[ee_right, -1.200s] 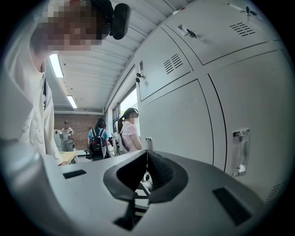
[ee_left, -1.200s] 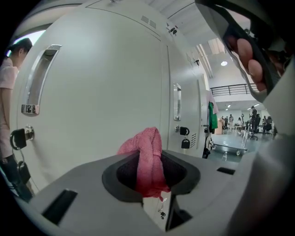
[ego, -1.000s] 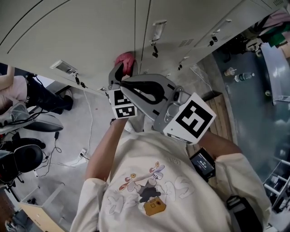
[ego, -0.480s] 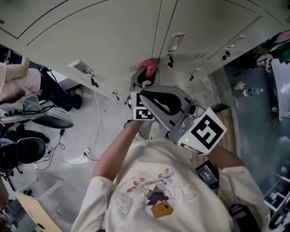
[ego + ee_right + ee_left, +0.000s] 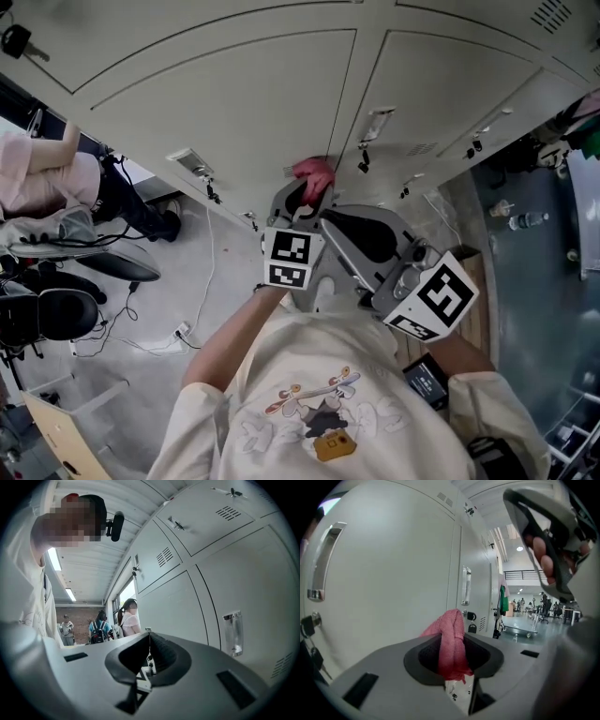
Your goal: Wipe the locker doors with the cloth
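Pinching a pink cloth (image 5: pixel 451 639), half-hidden between left gripper (image 5: pixel 302 197) jaws.

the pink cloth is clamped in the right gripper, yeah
Not the right one: the pink cloth is clamped in the left gripper, as the left gripper view shows. The right gripper is shut on nothing.

**Materials and Surface Finish**

Locker doors (image 5: pixel 234 103): painted sheet metal, pale grey, smooth, low sheen.
Door handles (image 5: pixel 322 559): bright polished metal, glossy.
Cloth (image 5: pixel 451 644): pink textile, coarse woven or knitted, matt, frayed at the lower edge.
Left gripper (image 5: pixel 452 618) and right gripper (image 5: pixel 147 634): grey moulded plastic shells, matt; black ribbed jaw linings, probably rubber.
Floor (image 5: pixel 178 281): pale, smooth, hard.
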Demonstrator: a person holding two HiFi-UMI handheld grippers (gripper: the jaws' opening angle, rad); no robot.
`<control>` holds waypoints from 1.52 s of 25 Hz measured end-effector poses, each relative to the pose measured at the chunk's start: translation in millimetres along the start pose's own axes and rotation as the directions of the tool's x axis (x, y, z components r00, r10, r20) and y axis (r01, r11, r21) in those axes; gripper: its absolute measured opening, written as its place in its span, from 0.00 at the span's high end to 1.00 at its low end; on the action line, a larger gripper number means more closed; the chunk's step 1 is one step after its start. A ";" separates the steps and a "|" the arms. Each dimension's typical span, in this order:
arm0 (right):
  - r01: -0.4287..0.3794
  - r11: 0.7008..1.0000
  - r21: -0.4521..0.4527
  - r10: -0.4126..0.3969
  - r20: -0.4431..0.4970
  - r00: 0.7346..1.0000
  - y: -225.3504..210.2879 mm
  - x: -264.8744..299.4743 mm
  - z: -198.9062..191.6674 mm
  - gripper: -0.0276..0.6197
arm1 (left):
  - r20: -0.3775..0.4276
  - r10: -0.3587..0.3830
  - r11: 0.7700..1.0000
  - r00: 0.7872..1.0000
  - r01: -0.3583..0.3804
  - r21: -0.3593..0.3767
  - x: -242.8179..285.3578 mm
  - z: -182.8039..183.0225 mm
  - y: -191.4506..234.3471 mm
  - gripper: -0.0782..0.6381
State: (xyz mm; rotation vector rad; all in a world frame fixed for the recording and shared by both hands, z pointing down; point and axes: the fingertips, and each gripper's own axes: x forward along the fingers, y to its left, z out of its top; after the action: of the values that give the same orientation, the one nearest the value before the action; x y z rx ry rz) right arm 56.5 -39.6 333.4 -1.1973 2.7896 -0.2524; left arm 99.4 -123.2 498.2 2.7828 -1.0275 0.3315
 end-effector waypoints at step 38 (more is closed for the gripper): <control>0.190 0.975 -0.116 -0.186 0.048 0.981 -31.2 13.9 7.7 0.95 | 0.204 0.190 0.979 0.960 -0.168 -0.118 -153.1 105.2 35.3 0.74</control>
State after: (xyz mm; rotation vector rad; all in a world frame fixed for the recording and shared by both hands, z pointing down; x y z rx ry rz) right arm 70.3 -71.8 331.4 -1.4804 2.6957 -0.0748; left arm -21.0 -78.0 359.6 2.6854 -1.3110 -0.0015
